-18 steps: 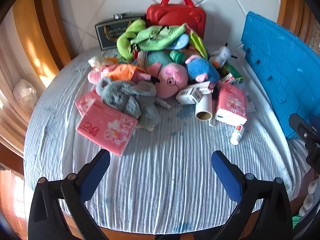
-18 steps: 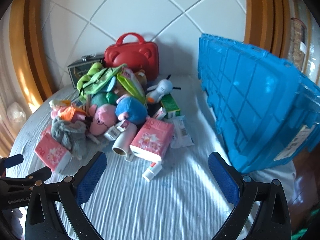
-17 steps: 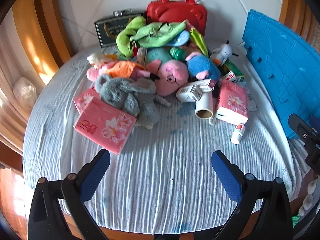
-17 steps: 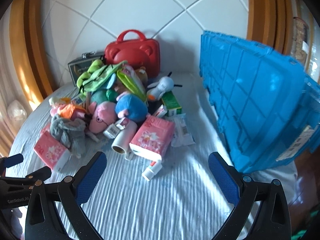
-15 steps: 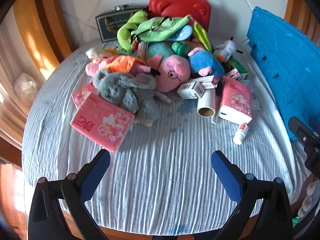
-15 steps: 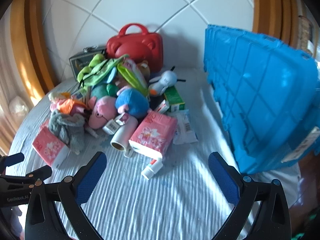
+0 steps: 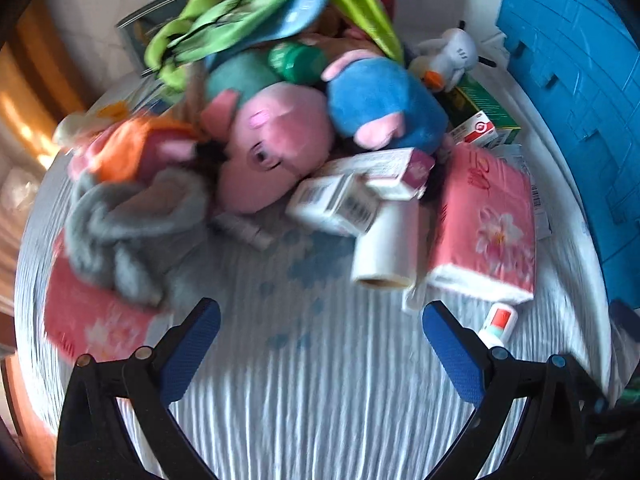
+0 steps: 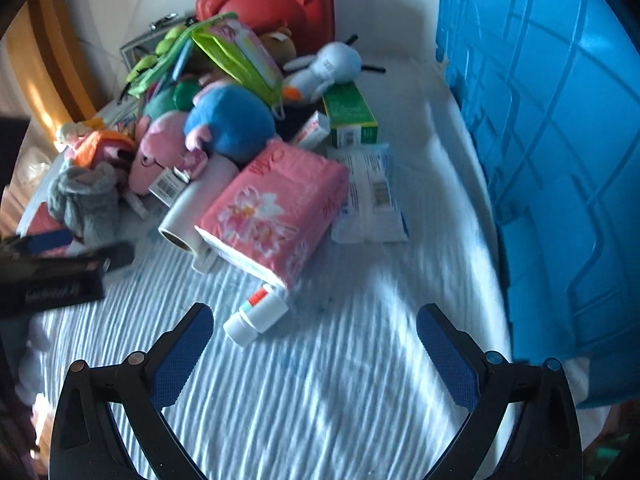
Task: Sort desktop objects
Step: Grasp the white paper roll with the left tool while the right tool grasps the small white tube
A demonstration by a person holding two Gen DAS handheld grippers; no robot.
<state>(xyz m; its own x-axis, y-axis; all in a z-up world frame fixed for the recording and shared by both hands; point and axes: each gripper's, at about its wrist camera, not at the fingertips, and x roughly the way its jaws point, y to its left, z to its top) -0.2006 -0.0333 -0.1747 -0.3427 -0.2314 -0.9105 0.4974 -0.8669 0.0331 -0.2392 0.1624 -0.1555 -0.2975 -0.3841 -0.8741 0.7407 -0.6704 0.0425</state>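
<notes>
A pile of objects lies on a striped cloth: a pink pig plush (image 7: 276,148), a blue plush (image 7: 384,100), a grey plush (image 7: 128,220), a white roll (image 7: 386,252), a pink tissue pack (image 7: 486,224) and a small white tube (image 7: 498,326). My left gripper (image 7: 320,328) is open and empty, just short of the roll. My right gripper (image 8: 314,334) is open and empty, with the white tube (image 8: 258,314) near its left finger and the pink tissue pack (image 8: 276,204) ahead.
A blue crate (image 8: 560,140) stands at the right. A red case (image 8: 272,4) and a dark tin (image 7: 144,20) stand at the back by the wall. A green box (image 8: 350,116), a white snowman plush (image 8: 324,70) and flat packets (image 8: 372,200) lie near the crate.
Both grippers have moved forward and down toward the pile, so the objects look larger. The left gripper now shows at the left of the right wrist view. Nothing was grasped.
</notes>
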